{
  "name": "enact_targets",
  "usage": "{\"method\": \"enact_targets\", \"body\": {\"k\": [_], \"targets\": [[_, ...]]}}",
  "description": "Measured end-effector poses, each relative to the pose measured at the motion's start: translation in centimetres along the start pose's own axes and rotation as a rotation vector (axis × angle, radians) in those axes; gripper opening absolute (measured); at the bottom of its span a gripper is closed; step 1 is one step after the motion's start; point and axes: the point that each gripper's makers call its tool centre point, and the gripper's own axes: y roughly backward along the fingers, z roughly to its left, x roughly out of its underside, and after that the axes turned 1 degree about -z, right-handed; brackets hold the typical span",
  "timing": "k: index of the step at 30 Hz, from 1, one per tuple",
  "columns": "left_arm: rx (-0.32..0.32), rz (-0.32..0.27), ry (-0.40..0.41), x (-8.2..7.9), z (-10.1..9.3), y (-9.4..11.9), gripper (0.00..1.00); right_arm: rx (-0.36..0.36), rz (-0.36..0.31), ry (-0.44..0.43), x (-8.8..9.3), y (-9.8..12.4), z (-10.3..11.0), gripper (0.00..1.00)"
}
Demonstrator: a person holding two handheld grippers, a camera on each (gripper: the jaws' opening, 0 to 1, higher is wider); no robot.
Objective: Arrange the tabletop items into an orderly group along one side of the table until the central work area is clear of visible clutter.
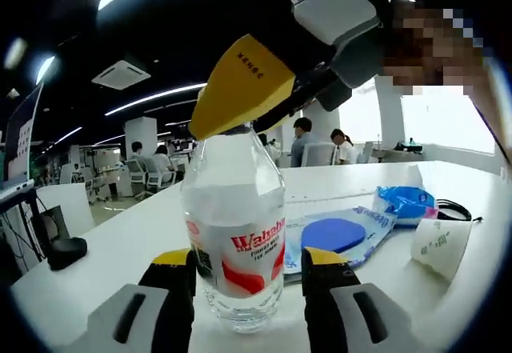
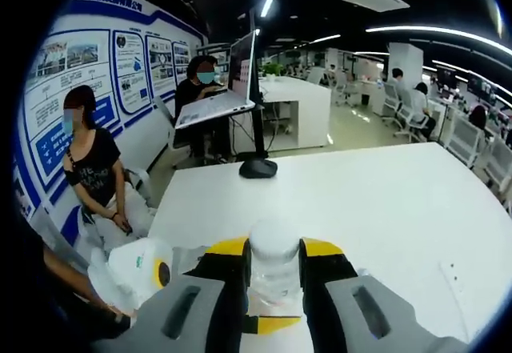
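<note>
On the white table (image 1: pixel 120 249), a clear plastic water bottle (image 1: pixel 234 233) stands upright between the left gripper (image 1: pixel 246 261)'s two fingers (image 1: pixel 173 266), which sit close on either side of its lower body, just at its sides; whether they press the plastic cannot be told. The bottle carries a red-and-white label and is filled with clear water nearly to the neck. From above, the right gripper (image 1: pixel 240 89) reaches down onto the bottle's top, its yellow-tipped fingers covering the cap.

In the right gripper view, the right gripper (image 2: pixel 274 269) has its fingers (image 2: pixel 324 261) clamped on the white bottle cap (image 2: pixel 274 241), one on each side and touching it, with the clear bottle shoulder just below.

To the right of the bottle in the left gripper view lie a flat pack with a blue round shape (image 1: pixel 336 234) on it, a blue-and-white plastic packet (image 1: pixel 406 202) behind it, and a white paper cup (image 1: pixel 440 245) tipped on its side, its inside not visible. A black cable (image 1: pixel 456 209) lies near the cup. A black rounded object (image 1: pixel 66 250) sits at the table's left edge.
</note>
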Motion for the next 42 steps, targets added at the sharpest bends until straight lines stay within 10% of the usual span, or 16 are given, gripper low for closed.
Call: {"method": "enact_targets", "body": {"k": [9,42], "targets": [[0.042,0.005,-0.019,-0.1,0.2,-0.2,0.45,-0.013,-0.021,-0.015,0.2,0.2,-0.1,0.22],[0.618,0.034,-0.108,-0.2,-1.3,-1.5,0.44,-0.008,-0.063,-0.018,0.8,1.0,-1.0,0.21]]}}
